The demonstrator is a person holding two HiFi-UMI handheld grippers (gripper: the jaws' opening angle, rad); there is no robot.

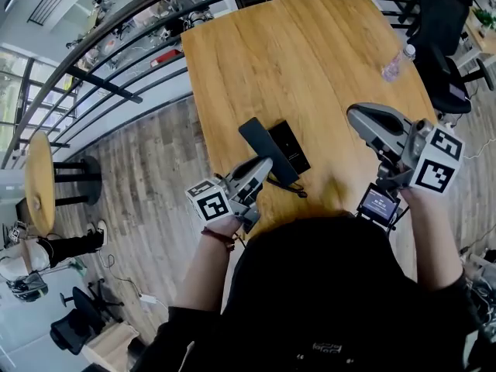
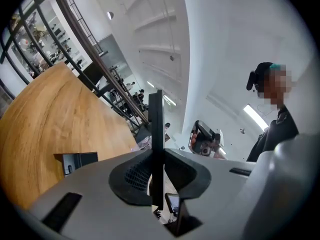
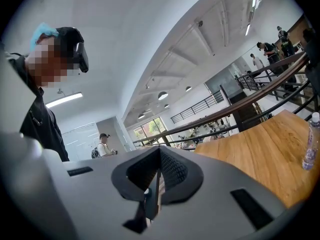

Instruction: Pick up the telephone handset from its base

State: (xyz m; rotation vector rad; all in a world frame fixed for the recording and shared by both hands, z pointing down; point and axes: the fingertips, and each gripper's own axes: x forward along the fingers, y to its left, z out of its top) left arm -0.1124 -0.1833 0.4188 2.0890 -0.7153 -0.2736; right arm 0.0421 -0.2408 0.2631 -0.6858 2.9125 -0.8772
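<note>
The black telephone handset [image 1: 258, 140] is clamped in my left gripper [image 1: 264, 170], which is shut on its near end. It hangs above the wooden table [image 1: 310, 45], slanting over the flat black base [image 1: 290, 144], and a short dark cord [image 1: 299, 193] trails by its near end. In the left gripper view the handset [image 2: 156, 129] stands edge-on between the pads of the left gripper [image 2: 156, 176], with the base [image 2: 78, 161] lower on the table. My right gripper [image 1: 353, 115] hovers to the right of the phone; its jaws [image 3: 159, 181] are shut and empty.
A clear water bottle [image 1: 397, 63] stands near the table's right edge and shows in the right gripper view as the bottle [image 3: 311, 145]. Black office chairs [image 1: 443, 49] sit beyond that edge. A railing [image 1: 116, 33] runs along the table's left side.
</note>
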